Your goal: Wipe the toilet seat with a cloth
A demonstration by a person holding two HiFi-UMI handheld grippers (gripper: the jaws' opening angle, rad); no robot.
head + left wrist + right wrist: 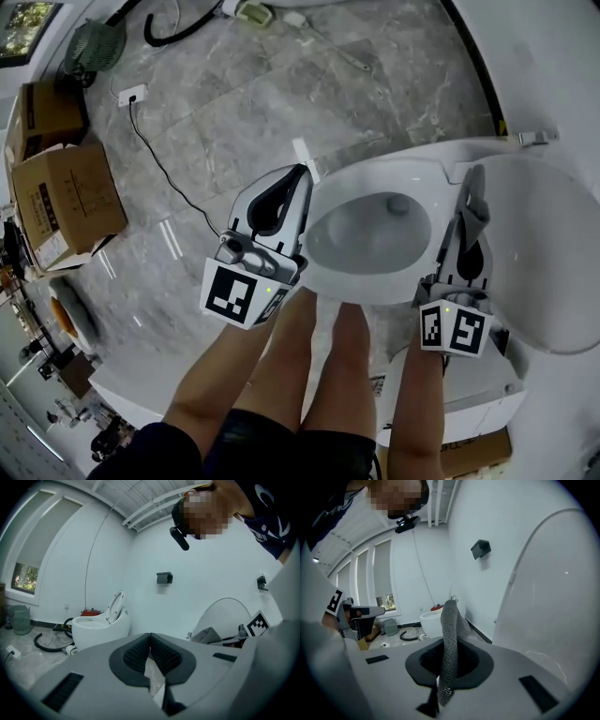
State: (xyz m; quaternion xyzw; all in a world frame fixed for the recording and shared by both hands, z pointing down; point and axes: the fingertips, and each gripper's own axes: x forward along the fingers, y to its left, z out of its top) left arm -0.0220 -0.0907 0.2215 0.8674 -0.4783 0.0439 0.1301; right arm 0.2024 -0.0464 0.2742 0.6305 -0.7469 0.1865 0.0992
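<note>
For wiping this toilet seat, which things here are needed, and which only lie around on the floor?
Needed: grey cloth, held in the right gripper; toilet seat.
Lying about: cardboard boxes; black cable; black hose.

I saw the toilet seat [361, 286] as a glossy white ring lying flat around the bowl opening. In my head view its rounded front pointed to 9 o'clock and its hinge end to 3 o'clock. The cloth [476, 208] was a grey, mesh-textured strip, pinched between the closed jaws of the right gripper [474, 183] and sticking out past their tips. It hung over the seat's 3 o'clock side, though I couldn't tell whether it touched the surface. In the right gripper view the strip stood upright, with its top folded over toward 3 o'clock.
</note>
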